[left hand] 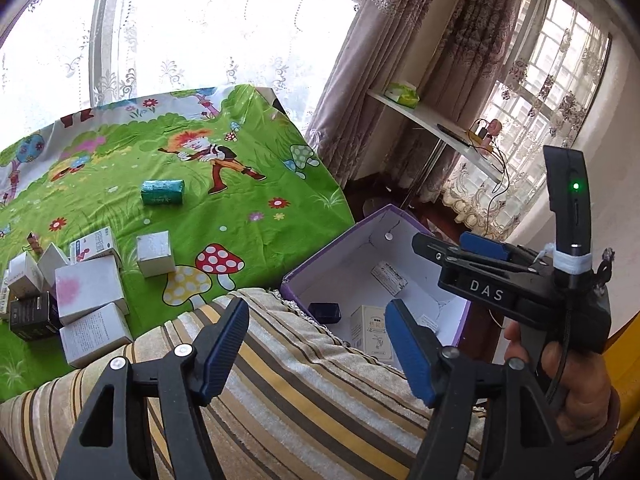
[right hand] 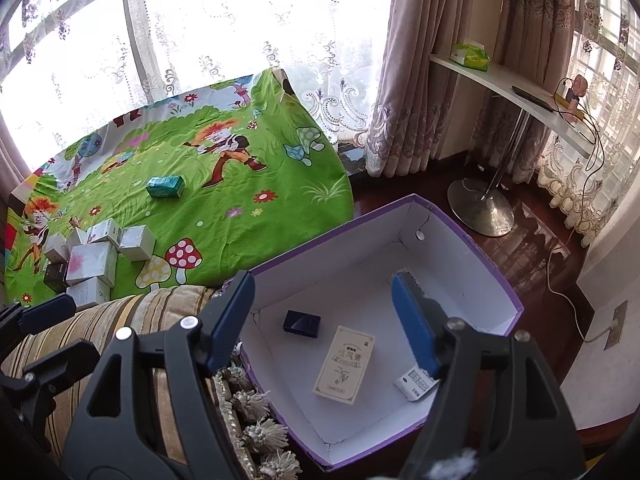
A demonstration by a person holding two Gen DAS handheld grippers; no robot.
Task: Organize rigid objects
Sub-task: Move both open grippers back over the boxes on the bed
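A purple box with a white inside [right hand: 460,248] stands on the floor right of the table; it also shows in the left wrist view [left hand: 344,256]. In it lie a dark blue box [right hand: 302,323], a cream carton [right hand: 345,364] and a small white box [right hand: 414,384]. My right gripper [right hand: 320,328] is open and empty above the purple box; it shows in the left wrist view [left hand: 452,264]. My left gripper [left hand: 316,348] is open and empty above a striped cushion [left hand: 280,400]. Several white boxes [left hand: 88,288] and a teal box [left hand: 162,192] lie on the green cartoon cloth [left hand: 248,200].
A black box [left hand: 32,316] lies by the white pile. A white shelf [right hand: 520,96] on a metal stand [right hand: 480,208] carries a tissue pack [right hand: 470,56] and cables at right. Curtains and windows stand behind. Wooden floor [right hand: 532,236] surrounds the purple box.
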